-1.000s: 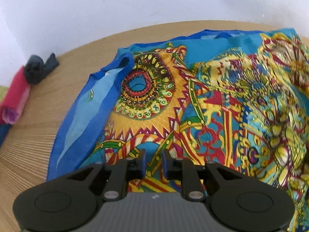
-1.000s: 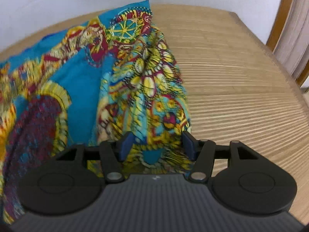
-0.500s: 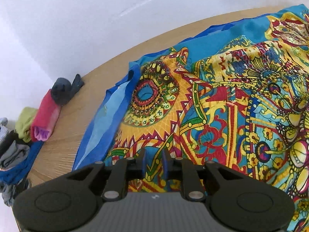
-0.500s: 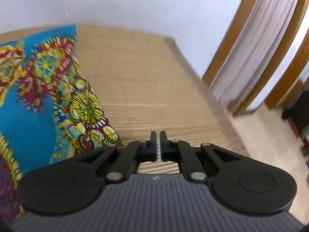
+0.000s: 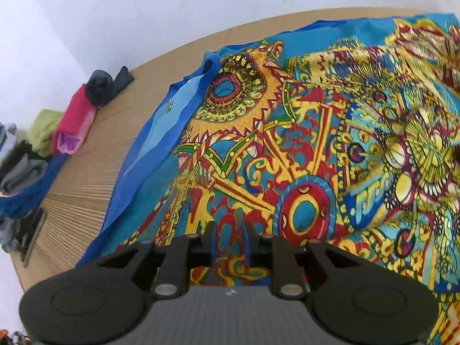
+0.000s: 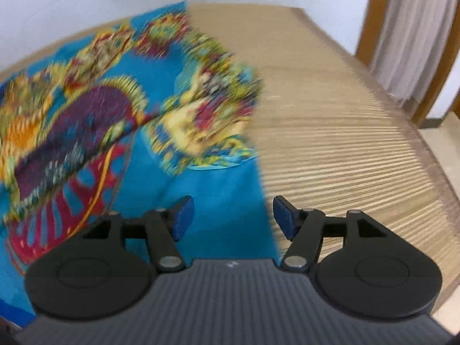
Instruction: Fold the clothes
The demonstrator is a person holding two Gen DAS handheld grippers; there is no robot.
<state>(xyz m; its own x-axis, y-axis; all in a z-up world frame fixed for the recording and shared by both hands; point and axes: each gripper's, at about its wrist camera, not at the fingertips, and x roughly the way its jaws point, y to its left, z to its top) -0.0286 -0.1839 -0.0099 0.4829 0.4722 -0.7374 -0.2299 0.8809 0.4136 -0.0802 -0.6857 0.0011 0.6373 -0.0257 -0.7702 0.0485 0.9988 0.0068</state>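
A bright patterned cloth [image 5: 287, 143] in blue, yellow and red lies spread over the wooden table [image 5: 95, 178]. My left gripper [image 5: 230, 241] sits at its near edge, its narrow jaws shut on a fold of the fabric. In the right wrist view the same cloth [image 6: 115, 115] is blurred, and its plain blue right edge runs under my right gripper [image 6: 233, 215]. That gripper's jaws are opening and stand wide, with the blue edge below the gap and neither pad pressing on it.
Rolled and folded clothes [image 5: 74, 120] in pink, green, grey and dark blue lie at the table's left end beside the white wall. Bare table [image 6: 345, 143] stretches right of the cloth to its edge. A curtain [image 6: 408, 28] and wooden door frame stand beyond.
The right gripper swung off to the bare table with its jaws shut, then came back over the cloth's blue edge and opened. The left gripper drew back, still gripping, and more cloth shows ahead.
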